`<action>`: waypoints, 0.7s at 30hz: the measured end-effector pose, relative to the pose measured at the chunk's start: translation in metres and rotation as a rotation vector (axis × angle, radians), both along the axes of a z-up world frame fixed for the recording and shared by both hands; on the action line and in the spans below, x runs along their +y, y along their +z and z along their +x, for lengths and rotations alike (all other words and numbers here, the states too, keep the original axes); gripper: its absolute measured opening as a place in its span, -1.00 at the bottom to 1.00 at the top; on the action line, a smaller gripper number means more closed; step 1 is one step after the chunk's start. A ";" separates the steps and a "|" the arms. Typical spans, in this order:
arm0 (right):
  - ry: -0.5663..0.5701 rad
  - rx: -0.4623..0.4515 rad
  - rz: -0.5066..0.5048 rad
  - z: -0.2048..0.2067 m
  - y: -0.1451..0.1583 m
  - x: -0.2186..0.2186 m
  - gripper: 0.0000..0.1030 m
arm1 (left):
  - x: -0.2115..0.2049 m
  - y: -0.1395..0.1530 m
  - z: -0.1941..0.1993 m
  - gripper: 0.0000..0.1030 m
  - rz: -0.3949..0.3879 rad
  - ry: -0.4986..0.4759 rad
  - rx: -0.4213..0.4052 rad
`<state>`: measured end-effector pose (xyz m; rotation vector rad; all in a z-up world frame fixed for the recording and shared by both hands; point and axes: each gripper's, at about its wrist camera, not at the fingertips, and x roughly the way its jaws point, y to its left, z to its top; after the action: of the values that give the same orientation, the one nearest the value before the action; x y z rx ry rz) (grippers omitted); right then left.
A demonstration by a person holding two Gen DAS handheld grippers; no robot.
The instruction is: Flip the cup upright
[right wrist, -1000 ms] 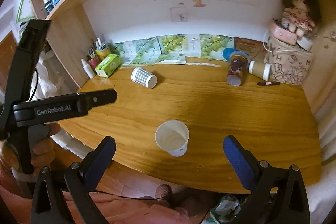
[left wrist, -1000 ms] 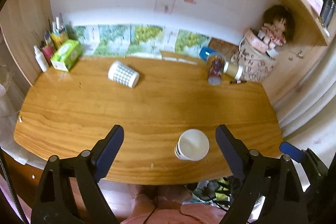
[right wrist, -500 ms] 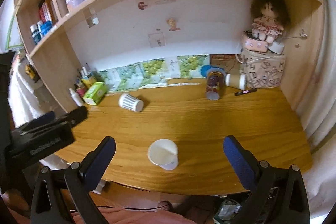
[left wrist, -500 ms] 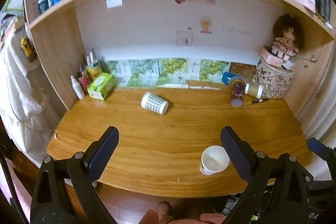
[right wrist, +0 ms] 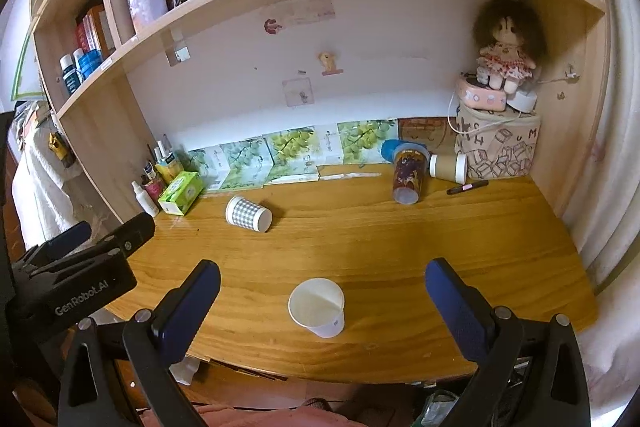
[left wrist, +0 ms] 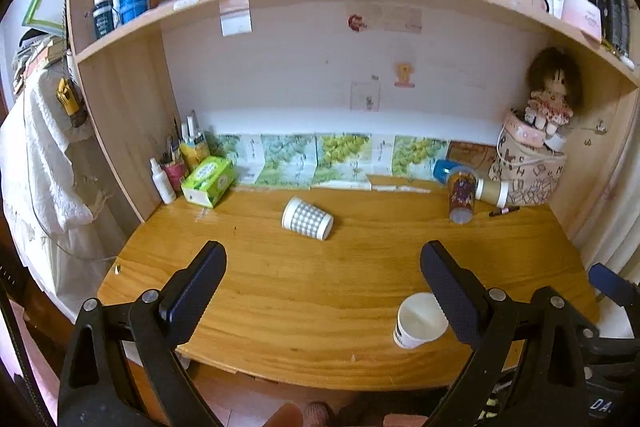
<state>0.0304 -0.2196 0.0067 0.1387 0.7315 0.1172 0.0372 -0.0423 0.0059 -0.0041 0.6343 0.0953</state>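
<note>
A white paper cup (right wrist: pixel 317 307) stands upright near the front edge of the wooden desk (right wrist: pixel 360 239); it also shows in the left wrist view (left wrist: pixel 418 319). A checked paper cup (left wrist: pixel 307 218) lies on its side farther back, also in the right wrist view (right wrist: pixel 248 214). My left gripper (left wrist: pixel 322 287) is open and empty, held back above the desk's front edge. My right gripper (right wrist: pixel 322 303) is open and empty, with the white cup between its fingers in the picture but farther away. The left gripper's body (right wrist: pixel 76 279) shows at the left of the right wrist view.
A patterned tumbler (right wrist: pixel 408 175) and a brown cup (right wrist: pixel 448 167) lie at the back right beside a printed bag (right wrist: pixel 500 147) with a doll on top. A green tissue box (left wrist: pixel 208 181) and bottles stand back left. A pen (right wrist: pixel 466 187) lies near the bag. Shelves hang overhead.
Both grippers have pulled back and up from the desk, so the shelves above have come into view. The white cup stands where it was. Both grippers stay open.
</note>
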 end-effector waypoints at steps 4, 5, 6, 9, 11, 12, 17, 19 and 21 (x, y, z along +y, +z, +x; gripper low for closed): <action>0.005 -0.001 -0.005 0.001 0.000 0.003 0.99 | 0.001 0.002 -0.001 0.92 0.001 -0.006 -0.025; 0.005 -0.002 -0.007 0.002 0.000 0.004 0.99 | 0.001 0.002 0.000 0.92 -0.001 -0.010 -0.027; 0.006 -0.003 -0.007 0.002 0.000 0.004 0.99 | 0.001 0.002 0.001 0.92 -0.001 -0.012 -0.027; 0.007 0.004 -0.008 0.004 -0.001 0.005 0.99 | 0.001 0.003 0.003 0.92 -0.002 -0.018 -0.027; 0.007 0.005 -0.006 0.005 -0.002 0.005 0.99 | 0.002 0.002 0.004 0.92 -0.007 -0.017 -0.031; 0.010 0.009 -0.001 0.006 -0.002 0.005 0.99 | 0.002 0.002 0.005 0.92 -0.008 -0.017 -0.034; 0.009 0.019 0.004 0.010 -0.004 0.005 0.99 | 0.001 0.002 0.007 0.92 -0.007 -0.019 -0.036; 0.009 0.021 0.006 0.011 -0.004 0.005 0.99 | 0.000 0.002 0.009 0.92 -0.006 -0.020 -0.032; 0.008 0.024 0.007 0.013 -0.004 0.005 0.99 | 0.000 0.002 0.011 0.92 -0.005 -0.022 -0.031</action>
<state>0.0432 -0.2145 0.0023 0.1439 0.7552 0.1256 0.0483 -0.0418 0.0079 -0.0033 0.6035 0.0720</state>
